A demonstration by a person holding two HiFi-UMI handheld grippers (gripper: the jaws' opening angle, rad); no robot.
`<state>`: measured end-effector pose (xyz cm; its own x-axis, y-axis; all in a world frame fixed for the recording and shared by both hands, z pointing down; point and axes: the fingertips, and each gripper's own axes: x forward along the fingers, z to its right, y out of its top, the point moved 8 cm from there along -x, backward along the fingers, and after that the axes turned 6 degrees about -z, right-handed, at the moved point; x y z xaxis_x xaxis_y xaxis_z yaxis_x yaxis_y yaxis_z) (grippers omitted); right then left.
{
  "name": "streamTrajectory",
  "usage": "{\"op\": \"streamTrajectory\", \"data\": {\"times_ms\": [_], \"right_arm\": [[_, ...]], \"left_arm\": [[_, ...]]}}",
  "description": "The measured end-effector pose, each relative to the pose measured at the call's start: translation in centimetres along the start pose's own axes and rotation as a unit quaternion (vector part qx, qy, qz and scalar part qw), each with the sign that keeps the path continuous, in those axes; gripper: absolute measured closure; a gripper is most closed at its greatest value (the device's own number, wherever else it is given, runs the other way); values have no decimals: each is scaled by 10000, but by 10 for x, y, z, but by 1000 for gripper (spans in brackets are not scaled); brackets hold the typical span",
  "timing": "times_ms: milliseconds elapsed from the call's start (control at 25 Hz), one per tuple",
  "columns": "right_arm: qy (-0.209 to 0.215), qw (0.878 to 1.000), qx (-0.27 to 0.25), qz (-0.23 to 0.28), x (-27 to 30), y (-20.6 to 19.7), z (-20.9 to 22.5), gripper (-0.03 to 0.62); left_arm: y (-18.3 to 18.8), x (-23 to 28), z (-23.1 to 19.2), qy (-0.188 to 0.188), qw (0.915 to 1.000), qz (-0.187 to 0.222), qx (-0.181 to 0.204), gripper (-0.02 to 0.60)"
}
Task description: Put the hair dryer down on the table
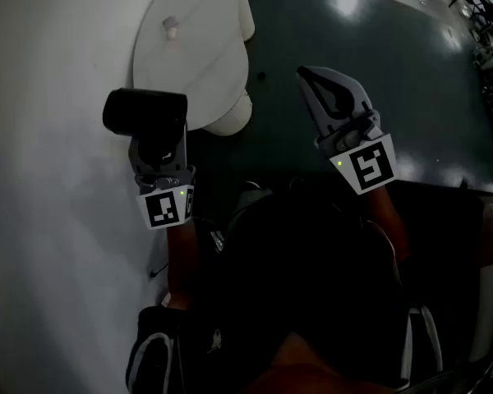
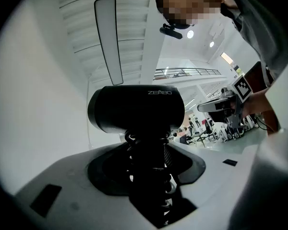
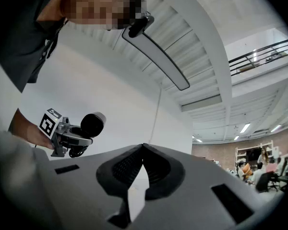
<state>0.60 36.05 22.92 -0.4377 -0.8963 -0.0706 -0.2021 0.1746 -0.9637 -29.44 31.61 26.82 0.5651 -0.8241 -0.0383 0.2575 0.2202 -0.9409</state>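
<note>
The left gripper [image 2: 149, 176] has its jaws clamped on the handle of the hair dryer [image 2: 137, 109], with nothing of the grip slack. The handle runs down between the pale jaw shells, and a coiled or ribbed edge shows along it. The dryer's barrel is a smooth matte black cylinder lying crosswise above the jaws, with faint lettering on its side. It is held up in the air, tilted toward the ceiling [image 2: 86, 13], and rests on nothing.

In the head view the left gripper [image 1: 158, 150] holds the hair dryer [image 1: 144, 113] over a plain white surface [image 1: 49, 179]; whether that is the table I cannot tell. Just beside it is a round white shape [image 1: 197, 48].

The right gripper [image 3: 143, 147] is closed tip to tip and carries nothing. It sits well apart from the left, over the glossy dark green floor [image 1: 394, 72], with open room around it.
</note>
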Motion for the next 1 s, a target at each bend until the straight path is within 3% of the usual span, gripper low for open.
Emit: {"op": "streamTrajectory", "data": {"times_ms": [520,1000], "right_arm": [[34,9993,349,113,1,-10,27,585],[108,9996,270,19,13,-11,32,585]], "left_arm": [[3,19,6,74,9999,-119,9,365],[10,26,5,130,9996,-252,23,365]]}}
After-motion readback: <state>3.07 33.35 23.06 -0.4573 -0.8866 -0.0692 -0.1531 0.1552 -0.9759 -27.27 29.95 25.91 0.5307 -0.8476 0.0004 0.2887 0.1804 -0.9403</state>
